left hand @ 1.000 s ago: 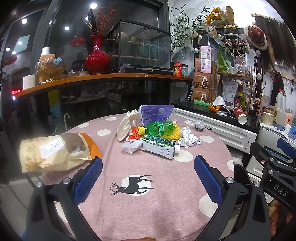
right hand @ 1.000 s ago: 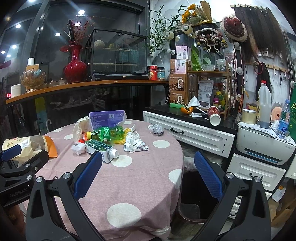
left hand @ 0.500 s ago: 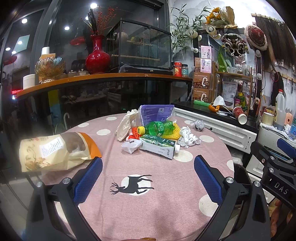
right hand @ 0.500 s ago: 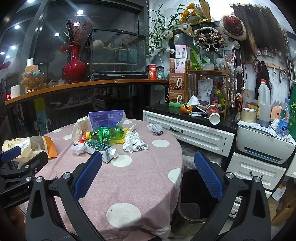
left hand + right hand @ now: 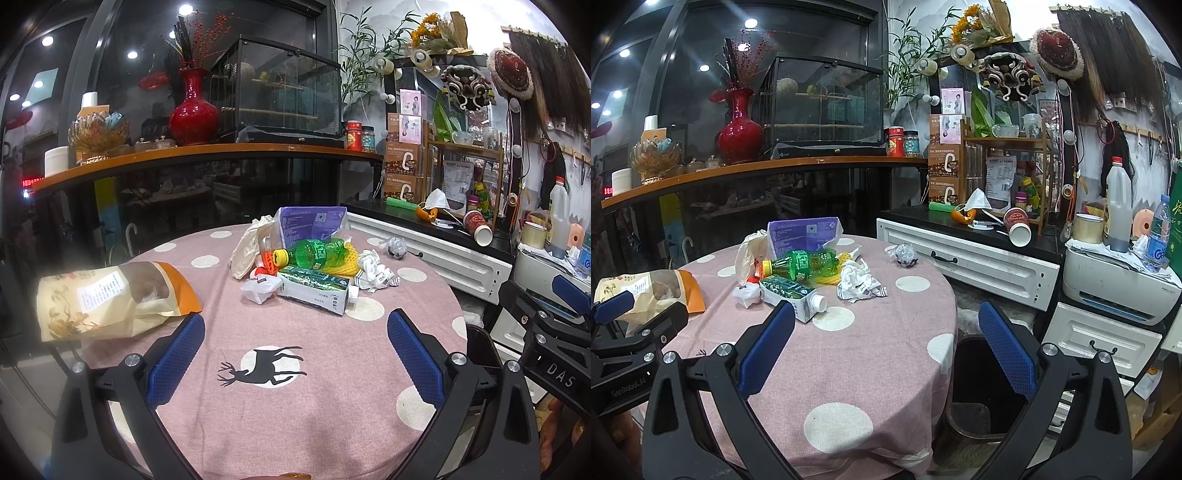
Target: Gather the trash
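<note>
Trash lies heaped near the far middle of a round table covered by a pink cloth with cream dots. Uppermost is a green plastic bottle with a yellow cap, on its side, long axis running left to right, cap pointing left. Just in front of it lies a green-and-white drink carton, also on its side, slanted across the table; in the right wrist view its white spout end points toward the near right. A purple plastic packet stands behind the bottle, a beige crumpled bag leans at the left of the heap, and crumpled white paper lies at its right. A small dark foil wad sits apart, nearer the far right edge. A large yellow-and-orange snack pouch lies flat at the table's left edge. A dark waste bin stands on the floor beside the table, on the right.

Left gripper: jaws spread wide, holding nothing, above the deer print. Right gripper: jaws likewise wide apart and empty, over the table's right edge and the bin.
</note>
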`<action>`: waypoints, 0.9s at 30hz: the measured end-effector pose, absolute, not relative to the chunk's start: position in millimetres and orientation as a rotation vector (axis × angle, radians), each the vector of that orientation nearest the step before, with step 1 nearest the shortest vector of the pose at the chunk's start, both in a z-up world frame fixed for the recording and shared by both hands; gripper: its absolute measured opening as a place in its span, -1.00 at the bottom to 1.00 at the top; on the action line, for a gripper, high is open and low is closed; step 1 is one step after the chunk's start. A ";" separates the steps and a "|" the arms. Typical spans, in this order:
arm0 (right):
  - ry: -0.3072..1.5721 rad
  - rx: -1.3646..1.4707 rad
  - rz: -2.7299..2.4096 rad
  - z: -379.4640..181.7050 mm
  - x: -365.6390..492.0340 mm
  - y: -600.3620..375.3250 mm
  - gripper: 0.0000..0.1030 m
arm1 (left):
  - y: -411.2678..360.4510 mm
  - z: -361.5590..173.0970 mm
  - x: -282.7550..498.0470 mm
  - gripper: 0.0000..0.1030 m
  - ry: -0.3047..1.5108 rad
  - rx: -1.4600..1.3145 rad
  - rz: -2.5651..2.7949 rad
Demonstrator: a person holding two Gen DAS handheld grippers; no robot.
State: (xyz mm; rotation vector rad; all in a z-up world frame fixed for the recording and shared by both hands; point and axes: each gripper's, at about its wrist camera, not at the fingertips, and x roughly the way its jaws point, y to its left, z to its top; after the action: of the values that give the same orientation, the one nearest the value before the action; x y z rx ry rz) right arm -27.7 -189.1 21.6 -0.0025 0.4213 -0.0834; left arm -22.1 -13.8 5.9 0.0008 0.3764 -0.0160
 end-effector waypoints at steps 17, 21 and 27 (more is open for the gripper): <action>0.436 0.001 -0.085 16.8 -24.5 -189.0 0.91 | -16.3 4.8 -22.6 0.90 0.381 0.001 -0.017; 0.441 0.000 -0.085 15.3 -23.7 -188.9 0.91 | -16.1 3.2 -21.7 0.90 0.386 0.001 -0.017; 0.482 -0.008 -0.082 5.9 -14.6 -191.3 0.91 | -11.9 -5.1 -11.3 0.90 0.429 -0.005 -0.031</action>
State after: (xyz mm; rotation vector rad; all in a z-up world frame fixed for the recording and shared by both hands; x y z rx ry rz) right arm -14.6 -191.3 5.9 -0.0082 0.4824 -0.0820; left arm -11.3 -11.9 -5.1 -0.0053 0.4288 -0.0310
